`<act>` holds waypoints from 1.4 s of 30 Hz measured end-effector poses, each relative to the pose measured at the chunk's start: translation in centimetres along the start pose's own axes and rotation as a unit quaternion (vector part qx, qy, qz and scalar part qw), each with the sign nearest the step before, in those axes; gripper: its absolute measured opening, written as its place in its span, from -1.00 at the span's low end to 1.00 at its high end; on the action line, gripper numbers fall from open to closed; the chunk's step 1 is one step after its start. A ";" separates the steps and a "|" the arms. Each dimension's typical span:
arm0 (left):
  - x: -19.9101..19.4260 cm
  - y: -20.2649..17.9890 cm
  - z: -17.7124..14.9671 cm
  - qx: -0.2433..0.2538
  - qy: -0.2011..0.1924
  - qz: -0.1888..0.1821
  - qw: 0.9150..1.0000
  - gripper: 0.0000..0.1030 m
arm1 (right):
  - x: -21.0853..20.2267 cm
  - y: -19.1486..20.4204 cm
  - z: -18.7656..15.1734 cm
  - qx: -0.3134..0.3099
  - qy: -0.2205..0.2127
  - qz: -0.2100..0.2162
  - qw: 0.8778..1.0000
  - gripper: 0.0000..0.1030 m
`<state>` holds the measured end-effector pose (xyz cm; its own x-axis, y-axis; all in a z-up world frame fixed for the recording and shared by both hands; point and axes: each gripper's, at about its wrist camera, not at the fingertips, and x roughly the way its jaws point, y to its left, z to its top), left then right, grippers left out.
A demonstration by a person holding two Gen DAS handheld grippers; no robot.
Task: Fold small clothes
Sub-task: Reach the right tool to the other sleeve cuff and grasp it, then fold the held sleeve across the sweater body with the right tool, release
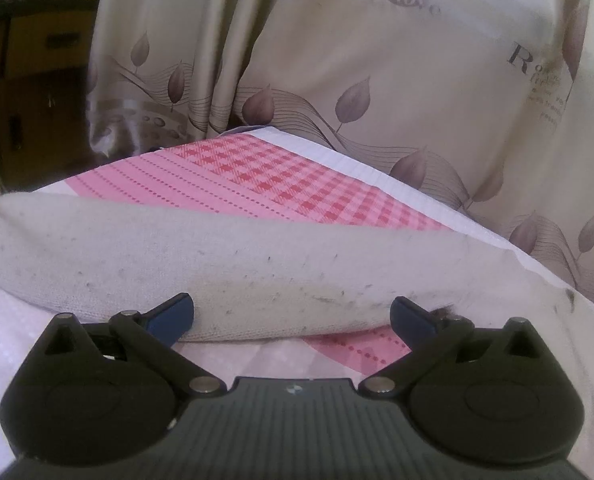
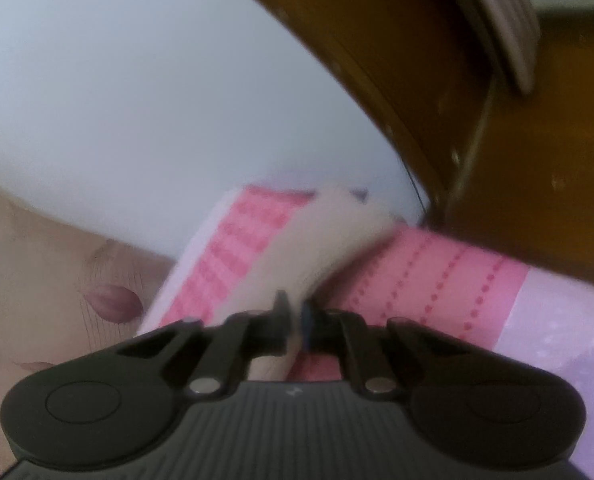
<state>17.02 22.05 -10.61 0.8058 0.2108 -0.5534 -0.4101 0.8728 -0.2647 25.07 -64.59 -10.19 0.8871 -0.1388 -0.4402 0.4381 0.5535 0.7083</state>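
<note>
**Right clamps cloth, left wide open**

L gripper [image 1: 293,314]: jaws spread wide, holding nothing; blue pads sit at the near edge of the beige knit garment [image 1: 225,256], which lies folded across the pink checked cloth [image 1: 281,176] on the worktop. Leaf-print curtain [image 1: 377,80] at 12 o'clock behind. R gripper [image 2: 295,320]: jaws nearly together, pinching a strip of the same beige garment [image 2: 329,236], which runs up toward 1 o'clock over the pink cloth [image 2: 429,276]; view blurred. Brown wood furniture [image 2: 537,160] at 2 o'clock.

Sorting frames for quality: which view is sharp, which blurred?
Left wrist view: sharp, with fisheye bending; lint specks show on the beige knitted garment before the open left gripper. Right wrist view: motion-blurred; right gripper shut on the garment over the pink patterned cloth.
</note>
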 end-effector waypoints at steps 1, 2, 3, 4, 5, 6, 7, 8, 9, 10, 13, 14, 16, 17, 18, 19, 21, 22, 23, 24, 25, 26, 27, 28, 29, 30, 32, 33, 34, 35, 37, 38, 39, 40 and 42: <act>0.0 0.1 0.0 -0.003 -0.001 -0.002 1.000 1.00 | -0.9 0.9 0.0 -0.001 -0.010 0.021 1.000 -0.87; 0.0 0.2 0.0 -0.005 -0.002 -0.003 1.000 1.00 | -1.6 2.3 -0.1 -0.005 -0.015 0.037 0.999 -0.87; -0.1 0.3 0.0 -0.009 -0.003 -0.006 1.000 1.00 | -2.3 3.7 -0.3 -0.006 -0.017 0.056 0.998 -0.87; -0.1 0.5 -0.1 -0.013 -0.004 -0.009 1.000 1.00 | -2.8 5.2 -0.6 -0.005 -0.017 0.076 0.997 -0.87; -0.1 0.6 -0.1 -0.017 -0.006 -0.012 1.000 1.00 | -3.3 6.7 -1.0 -0.007 -0.016 0.090 0.996 -0.87; -0.2 0.9 -0.1 -0.024 -0.008 -0.017 1.000 1.00 | -3.9 8.7 -1.5 -0.016 -0.014 0.108 0.994 -0.87; -0.2 1.1 -0.1 -0.031 -0.010 -0.021 0.999 1.00 | -4.5 10.4 -2.0 -0.023 -0.013 0.124 0.992 -0.87; -0.2 1.3 -0.1 -0.037 -0.012 -0.025 0.999 1.00 | -5.1 12.3 -2.6 -0.024 -0.009 0.146 0.989 -0.87; -0.3 1.5 -0.1 -0.045 -0.014 -0.030 0.998 1.00 | -5.4 14.1 -3.4 -0.022 -0.003 0.170 0.985 -0.87; -0.3 1.8 -0.1 -0.052 -0.017 -0.034 0.998 1.00 | -5.8 16.1 -4.3 -0.021 0.003 0.193 0.981 -0.87; -0.4 2.2 -0.1 -0.066 -0.021 -0.044 0.997 1.00 | -6.5 21.9 -7.9 -0.024 0.030 0.262 0.964 -0.87; -0.5 2.4 -0.1 -0.071 -0.023 -0.047 0.996 1.00 | -6.8 23.8 -9.5 -0.022 0.044 0.286 0.957 -0.87; -0.5 2.7 -0.1 -0.080 -0.025 -0.054 0.995 1.00 | -6.6 27.1 -12.8 -0.009 0.073 0.327 0.942 -0.87; -0.6 2.8 -0.1 -0.083 -0.026 -0.056 0.995 1.00 | -6.5 28.5 -14.7 -0.002 0.090 0.349 0.933 -0.87; -0.6 2.9 -0.1 -0.087 -0.027 -0.059 0.994 1.00 | -6.5 30.1 -16.8 -0.007 0.103 0.366 0.925 -0.87; -0.6 3.0 -0.1 -0.090 -0.027 -0.061 0.994 1.00 | -6.5 31.5 -18.8 -0.013 0.115 0.375 0.920 -0.87; -0.6 3.1 -0.1 -0.094 -0.028 -0.063 0.993 1.00 | -6.1 33.6 -23.4 -0.013 0.154 0.391 0.907 -0.87; -0.5 3.2 -0.1 -0.095 -0.029 -0.064 0.993 1.00 | -5.7 34.3 -25.6 -0.016 0.170 0.393 0.903 -0.87; -0.5 3.2 -0.1 -0.095 -0.028 -0.064 0.993 1.00 | -5.8 34.9 -28.0 -0.028 0.184 0.391 0.901 -0.87; -0.5 3.2 -0.1 -0.096 -0.029 -0.064 0.993 1.00 | -5.9 35.3 -30.2 -0.040 0.196 0.387 0.900 -0.87; -0.5 3.2 0.0 -0.097 -0.029 -0.065 0.993 1.00 | -5.8 35.3 -32.4 -0.046 0.213 0.378 0.900 -0.87; -0.5 3.2 -0.1 -0.098 -0.029 -0.065 0.993 1.00 | -5.4 35.3 -34.6 -0.051 0.230 0.365 0.901 -0.87; -0.5 3.3 -0.1 -0.100 -0.030 -0.067 0.992 1.00 | -5.0 35.2 -36.5 -0.059 0.242 0.352 0.902 -0.87; -0.5 3.3 -0.1 -0.101 -0.030 -0.068 0.992 1.00 | -4.5 35.2 -38.1 -0.071 0.252 0.337 0.904 -0.87; -0.6 3.4 -0.1 -0.102 -0.030 -0.068 0.992 1.00 | -4.1 35.1 -39.5 -0.083 0.259 0.326 0.905 -0.87; -0.5 3.4 -0.1 -0.103 -0.030 -0.068 0.992 1.00 | -3.8 35.0 -40.7 -0.091 0.267 0.315 0.906 -0.87; -0.5 3.4 -0.1 -0.106 -0.031 -0.070 0.991 1.00 | -3.5 34.9 -42.6 -0.113 0.280 0.300 0.905 -0.87; -0.6 3.5 -0.1 -0.107 -0.031 -0.071 0.991 1.00 | -3.7 34.8 -43.1 -0.124 0.284 0.297 0.903 -0.87; -0.5 3.6 -0.1 -0.109 -0.031 -0.072 0.991 1.00 | -4.0 34.9 -43.8 -0.143 0.284 0.295 0.901 -0.87; -0.5 3.6 -0.1 -0.110 -0.031 -0.073 0.991 1.00 | -4.3 35.3 -44.4 -0.168 0.279 0.294 0.899 -0.87; -0.5 3.6 -0.1 -0.112 -0.032 -0.073 0.991 1.00 | -5.0 36.0 -44.7 -0.212 0.266 0.294 0.893 -0.87; -0.6 3.6 -0.1 -0.112 -0.032 -0.073 0.991 1.00 | -5.2 36.4 -45.0 -0.226 0.262 0.295 0.891 -0.87; -0.6 3.7 -0.1 -0.113 -0.032 -0.074 0.990 1.00 | -5.4 36.6 -45.4 -0.235 0.260 0.296 0.889 -0.87; -0.6 3.7 -0.1 -0.114 -0.032 -0.074 0.990 1.00 | -5.3 36.6 -45.3 -0.240 0.258 0.296 0.888 -0.87; -0.5 3.7 -0.1 -0.115 -0.032 -0.075 0.990 1.00 | -5.7 37.5 -45.7 -0.265 0.246 0.297 0.884 -0.87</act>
<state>15.02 25.13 -11.37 0.8874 0.1214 -0.4447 -0.3650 0.7742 -0.5170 29.80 -5.57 -6.34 0.7094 0.6081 -0.3562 -0.3293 0.7329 0.5954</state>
